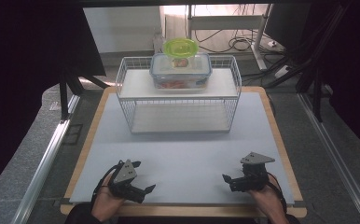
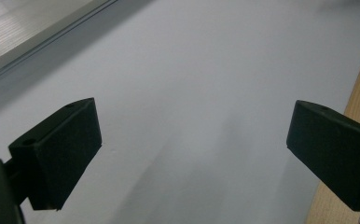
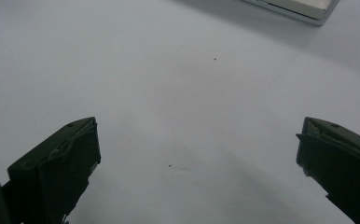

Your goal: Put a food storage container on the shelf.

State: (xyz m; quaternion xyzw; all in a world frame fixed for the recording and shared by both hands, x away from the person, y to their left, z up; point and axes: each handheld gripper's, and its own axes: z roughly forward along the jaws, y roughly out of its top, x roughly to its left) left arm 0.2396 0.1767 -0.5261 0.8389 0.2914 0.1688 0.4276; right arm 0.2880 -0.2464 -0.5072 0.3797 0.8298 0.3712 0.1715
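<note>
A white wire rack (image 1: 178, 100) with two shelves stands at the far middle of the table. On its upper shelf sits a clear lidded container (image 1: 180, 71) with something orange inside, and a green bowl (image 1: 181, 47) rests on the lid. My left gripper (image 1: 143, 176) is held low at the near left of the mat, open, with nothing between its fingers. My right gripper (image 1: 234, 171) is at the near right, also open. Bare mat lies between the wide-apart jaws of the left gripper (image 2: 192, 140) and of the right gripper (image 3: 197, 154).
A pale grey mat (image 1: 178, 154) covers the wooden table (image 1: 282, 144). The rack's base (image 2: 29, 37) shows at the top left of the left gripper view, and the rack's base (image 3: 304, 9) at the top right of the right gripper view. Cables and dark stands lie beyond the table.
</note>
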